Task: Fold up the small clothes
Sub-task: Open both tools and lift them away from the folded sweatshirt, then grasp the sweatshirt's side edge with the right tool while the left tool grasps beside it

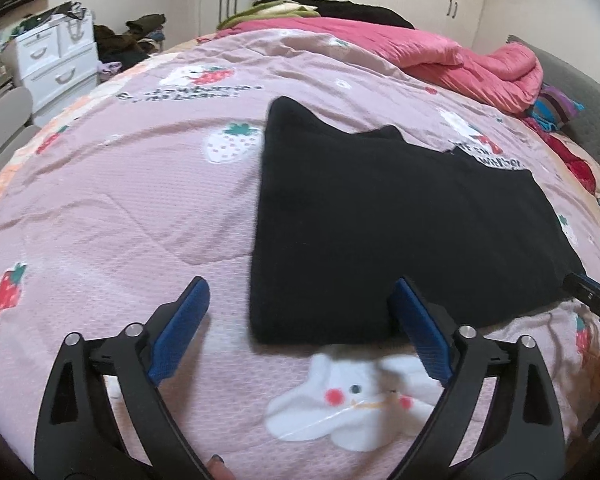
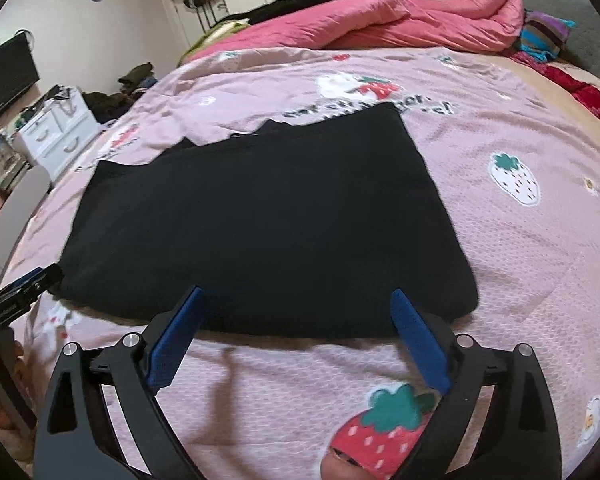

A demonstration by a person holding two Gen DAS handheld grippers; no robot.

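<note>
I tilt both down toward the bed, left hand-held gripper [image 1: 300,316] and right hand-held gripper [image 2: 296,320] spread wide, nothing pinched, one folded black knit garment [image 2: 268,216] at twelve o'clock on the pink strawberry-print quilt [image 2: 500,240].

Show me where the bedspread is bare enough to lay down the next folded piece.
Free: the pink bedspread left of the black garment, out to the bed's edge, and the stretch to its right around the white strawberry print. Crowded: the far end, with the rolled pink quilt and dark clothes.
</note>
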